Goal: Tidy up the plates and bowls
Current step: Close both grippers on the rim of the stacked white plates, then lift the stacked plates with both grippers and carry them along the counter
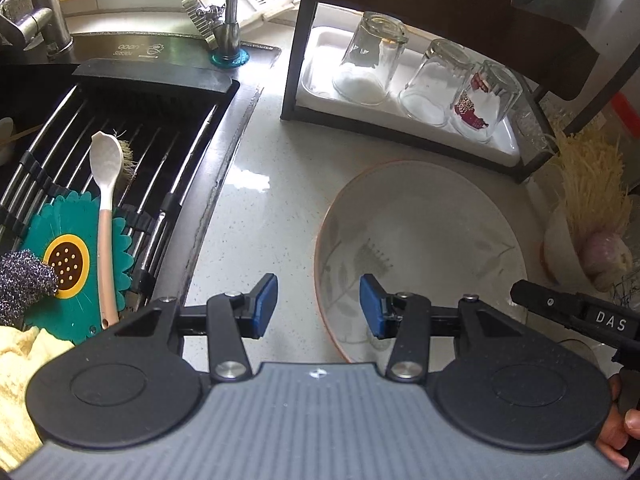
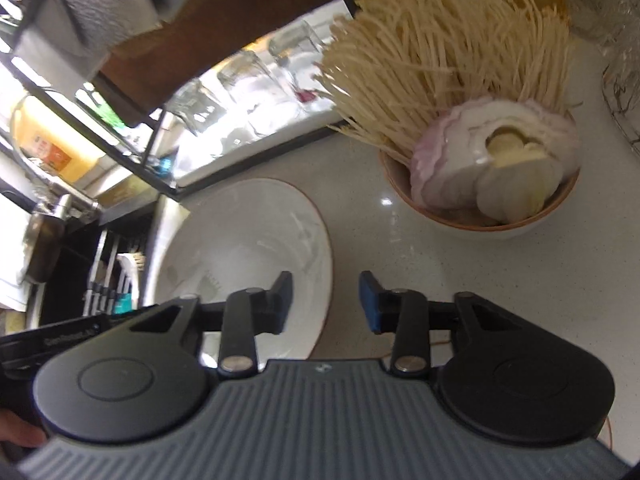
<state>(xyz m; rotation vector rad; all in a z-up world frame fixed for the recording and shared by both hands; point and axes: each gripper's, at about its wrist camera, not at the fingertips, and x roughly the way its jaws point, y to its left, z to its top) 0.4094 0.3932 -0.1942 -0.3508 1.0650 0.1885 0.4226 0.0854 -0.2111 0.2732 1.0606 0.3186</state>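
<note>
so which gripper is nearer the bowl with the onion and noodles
Right. The right gripper is open over the counter just in front of the bowl, beside the plate. The left gripper is open at the plate's far edge, with the whole plate between it and the bowl.

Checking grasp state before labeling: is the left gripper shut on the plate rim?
No. The left gripper is open, its blue pads apart on either side of the near rim of the plate, gripping nothing.
</note>
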